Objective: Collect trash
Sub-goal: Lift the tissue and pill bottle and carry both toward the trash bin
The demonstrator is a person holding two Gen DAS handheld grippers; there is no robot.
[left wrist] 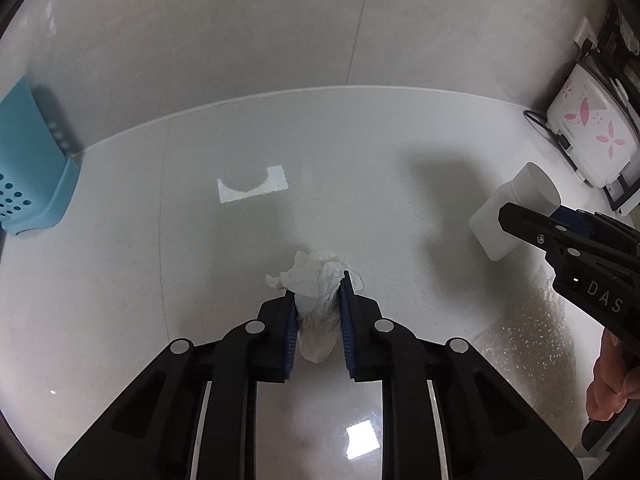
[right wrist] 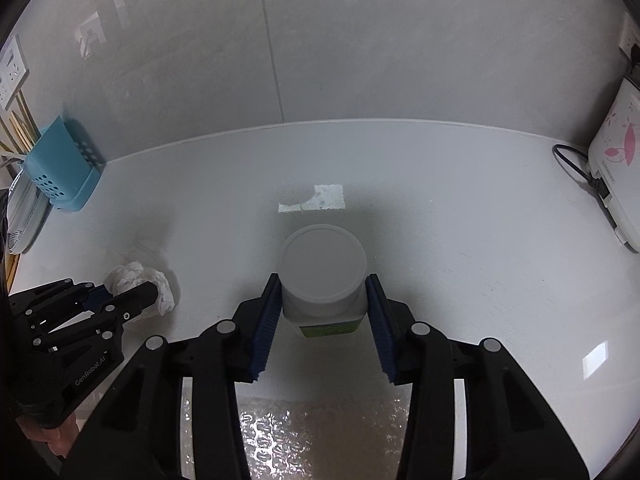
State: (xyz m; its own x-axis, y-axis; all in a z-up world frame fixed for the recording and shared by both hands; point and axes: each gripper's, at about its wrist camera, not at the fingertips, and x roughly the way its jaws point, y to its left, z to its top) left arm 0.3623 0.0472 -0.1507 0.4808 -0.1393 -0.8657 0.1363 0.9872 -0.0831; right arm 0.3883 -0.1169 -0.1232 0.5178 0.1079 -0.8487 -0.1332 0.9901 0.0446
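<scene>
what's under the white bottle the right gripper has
Below the white bottle, bubble wrap shows near the camera. The right gripper and the bottle cover whatever lies directly beneath it.

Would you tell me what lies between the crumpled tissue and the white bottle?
Only bare countertop separates the tissue and bottle, seen in the right wrist view.

White tissue [left wrist: 316,280], blue perforated basket [left wrist: 28,160], pink-flowered white appliance [left wrist: 588,128].

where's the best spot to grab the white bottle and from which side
Grip the bottle across its body just under the wide lid, coming from above and the near side. It looks upright, with smooth sides that suit flat pads. The right gripper already brackets it that way.
</scene>
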